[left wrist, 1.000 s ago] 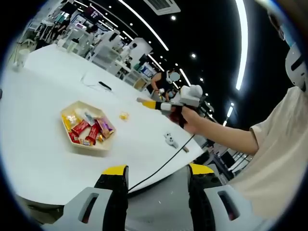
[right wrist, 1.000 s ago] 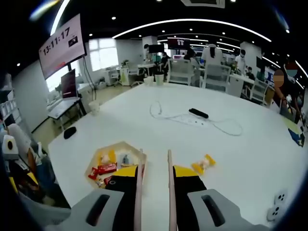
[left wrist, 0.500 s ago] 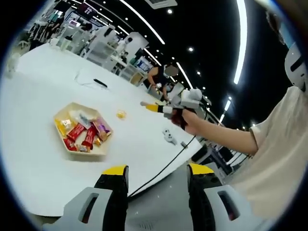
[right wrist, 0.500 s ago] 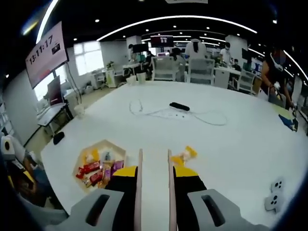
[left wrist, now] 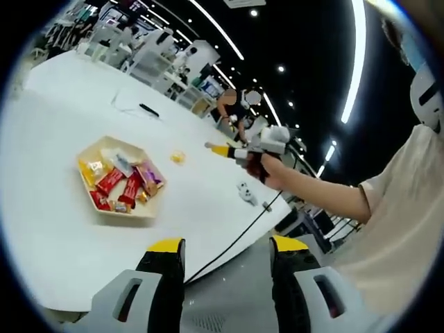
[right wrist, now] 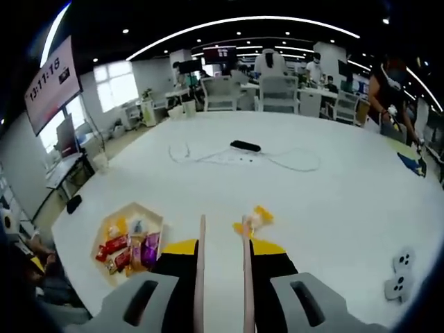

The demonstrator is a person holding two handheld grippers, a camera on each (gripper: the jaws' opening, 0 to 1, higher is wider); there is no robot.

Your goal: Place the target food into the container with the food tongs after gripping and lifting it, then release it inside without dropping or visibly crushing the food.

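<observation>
We hold the tongs (right wrist: 222,274) clamped in our right hand-held gripper (right wrist: 223,267), left hand-held gripper (left wrist: 225,263) apart, and should straddle the candy (right wrist: 252,219) on the counter (right wrist: 333,201) gently before carrying it to the tray (right wrist: 129,238).

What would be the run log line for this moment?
right gripper: holds tongs, open | yellow snack: on table, just ahead | tray: holds wrapped snacks | left gripper: open, idle

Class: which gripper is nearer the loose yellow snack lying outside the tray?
Right. The right gripper with its tongs hovers just short of the yellow snack; the left gripper hangs back past the table edge.
</observation>
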